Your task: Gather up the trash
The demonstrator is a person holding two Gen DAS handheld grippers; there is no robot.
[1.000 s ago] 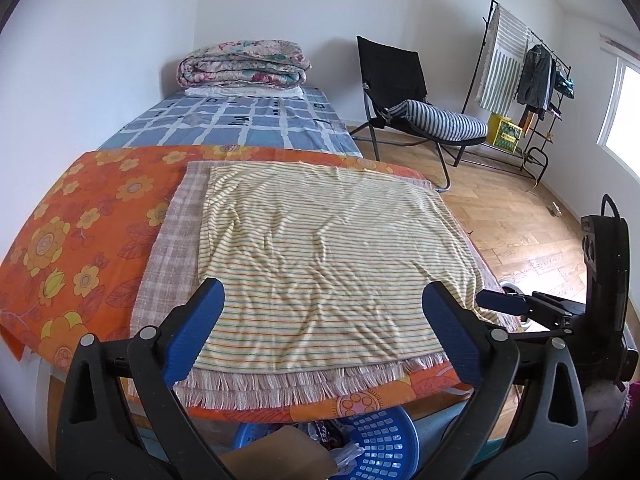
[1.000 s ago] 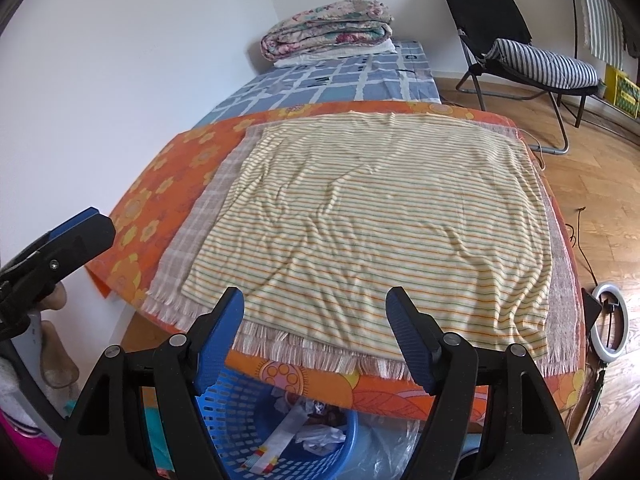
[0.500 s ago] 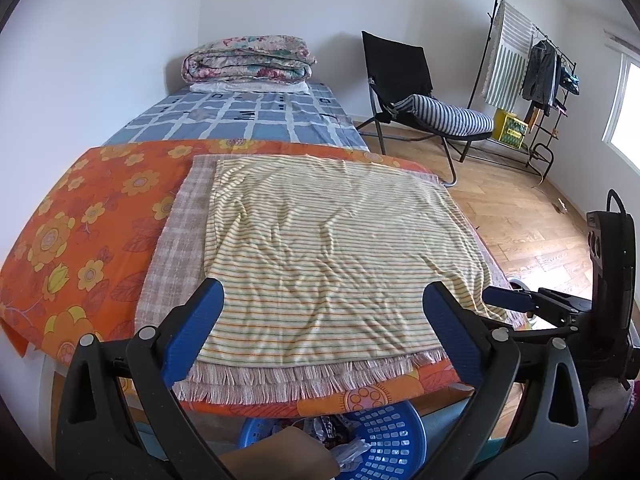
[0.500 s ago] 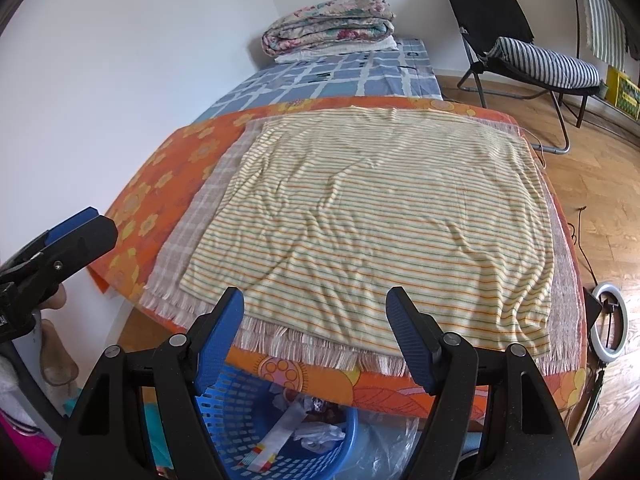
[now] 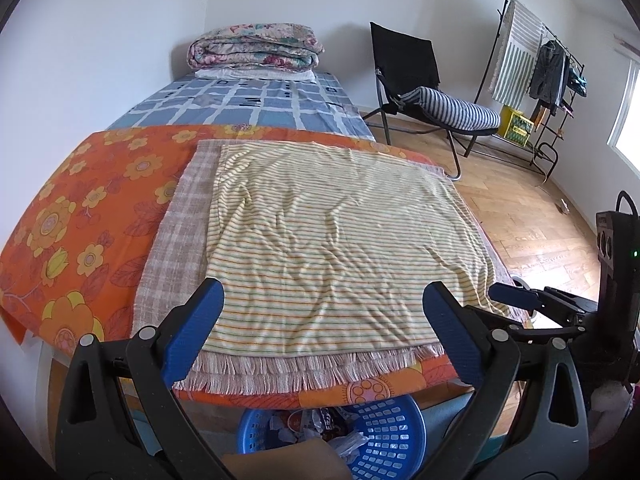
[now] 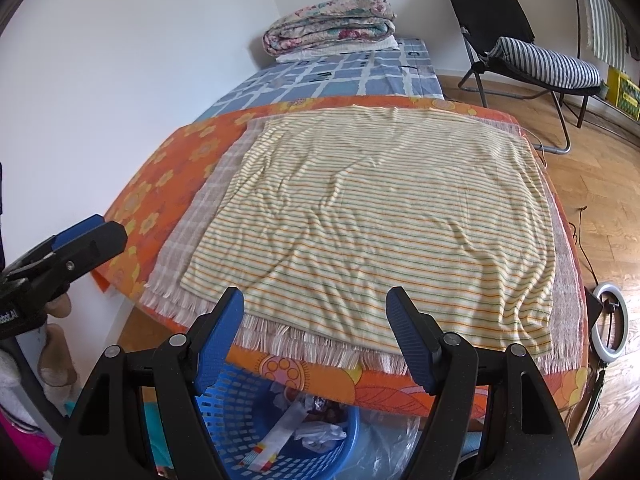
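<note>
Right wrist view alone: ring light (image 6: 609, 322); left wrist: clothes rack (image 5: 536, 64)

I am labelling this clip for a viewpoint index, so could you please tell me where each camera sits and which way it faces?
Left wrist: on the left claw, angled down over the striped cloth toward the chair; its open jaws show, the right claw at the right edge.
Right wrist: on the right claw, facing the same cloth; its open jaws show, the left claw at the left edge.
Shared: cloth, folded quilt, blue basket, chair.
</note>
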